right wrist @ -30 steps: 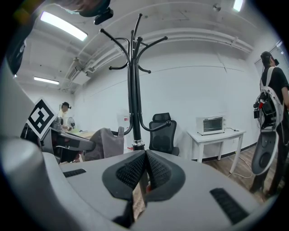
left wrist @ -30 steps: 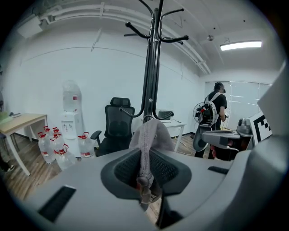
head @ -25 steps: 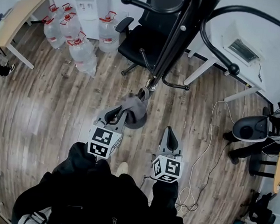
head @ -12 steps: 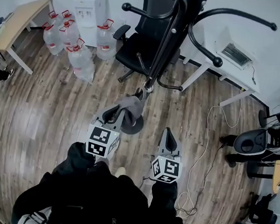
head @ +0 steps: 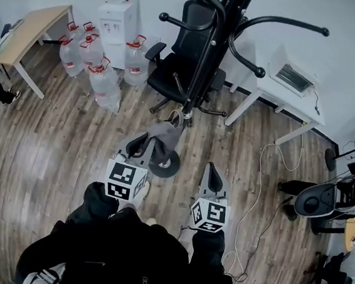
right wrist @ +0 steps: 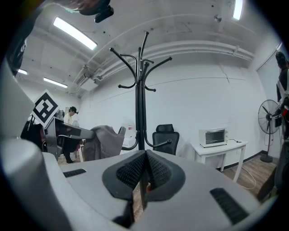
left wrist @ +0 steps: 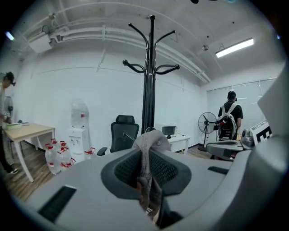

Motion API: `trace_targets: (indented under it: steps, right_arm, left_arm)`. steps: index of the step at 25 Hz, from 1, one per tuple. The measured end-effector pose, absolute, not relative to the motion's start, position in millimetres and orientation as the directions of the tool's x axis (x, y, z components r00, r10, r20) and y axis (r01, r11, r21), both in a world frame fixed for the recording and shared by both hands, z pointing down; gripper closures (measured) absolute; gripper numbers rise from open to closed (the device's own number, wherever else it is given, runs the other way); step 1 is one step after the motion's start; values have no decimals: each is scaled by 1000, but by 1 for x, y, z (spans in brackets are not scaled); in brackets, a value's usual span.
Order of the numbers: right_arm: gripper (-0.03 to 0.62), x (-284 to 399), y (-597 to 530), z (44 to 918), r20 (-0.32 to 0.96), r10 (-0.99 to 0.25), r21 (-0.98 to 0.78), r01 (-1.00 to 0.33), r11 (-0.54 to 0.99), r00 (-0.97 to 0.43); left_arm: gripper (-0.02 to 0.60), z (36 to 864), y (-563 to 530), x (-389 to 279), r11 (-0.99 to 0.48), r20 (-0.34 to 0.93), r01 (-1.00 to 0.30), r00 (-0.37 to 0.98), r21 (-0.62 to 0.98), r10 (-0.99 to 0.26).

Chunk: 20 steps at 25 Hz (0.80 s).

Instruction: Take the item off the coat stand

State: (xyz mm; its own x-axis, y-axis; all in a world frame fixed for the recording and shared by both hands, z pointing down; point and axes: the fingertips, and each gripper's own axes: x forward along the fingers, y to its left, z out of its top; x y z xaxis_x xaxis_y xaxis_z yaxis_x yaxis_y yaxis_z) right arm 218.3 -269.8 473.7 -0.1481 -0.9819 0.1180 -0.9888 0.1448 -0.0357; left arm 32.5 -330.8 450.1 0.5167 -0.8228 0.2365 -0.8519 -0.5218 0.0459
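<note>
A grey cloth cap hangs pinched in my left gripper, clear of the black coat stand that rises just ahead. In the left gripper view the cap is folded between the jaws, with the stand's pole behind it. My right gripper is held beside the left one, shut with nothing in it. In the right gripper view the stand has bare hooks, and the cap shows at the left in the other gripper.
A black office chair stands behind the stand's round base. Several water bottles and a dispenser are at the back left, beside a wooden desk. A white table with a toaster oven and a floor cable lie right.
The view has drawn back from the coat stand, which now sits farther up the head view. Both grippers keep their places, the left still holding the cap.
</note>
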Motion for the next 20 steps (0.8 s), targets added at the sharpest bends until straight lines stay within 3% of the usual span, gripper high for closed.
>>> trace_targets:
  steps: [20]
  right_arm:
    - [579, 183, -211, 456, 65, -958, -22, -961, 277, -278]
  left_arm:
    - [517, 433, -233, -4, -439, 192, -898, 431, 0, -882]
